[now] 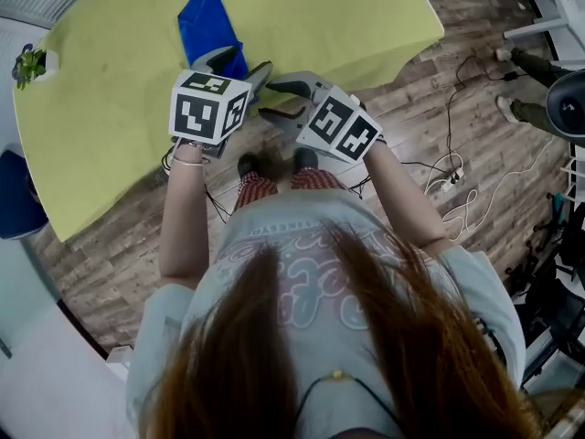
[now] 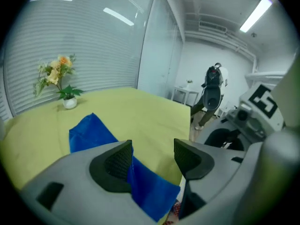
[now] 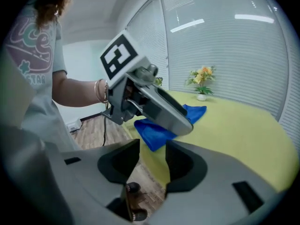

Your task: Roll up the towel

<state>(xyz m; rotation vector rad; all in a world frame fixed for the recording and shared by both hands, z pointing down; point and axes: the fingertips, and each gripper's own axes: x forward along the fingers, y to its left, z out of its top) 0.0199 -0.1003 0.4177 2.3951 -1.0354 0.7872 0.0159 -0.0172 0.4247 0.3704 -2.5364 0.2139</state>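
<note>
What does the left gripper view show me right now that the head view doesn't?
Only the left gripper view: the left gripper's jaws seen head-on, standing apart, with the blue towel's near corner behind the gap and neither pad pressing on it; also the ceiling lights. Only the head view: the person's forearms, the left gripper's marker cube and the cables on the wood floor. Both: the towel lying on the yellow table near its front edge, and the flower pot on it.
</note>
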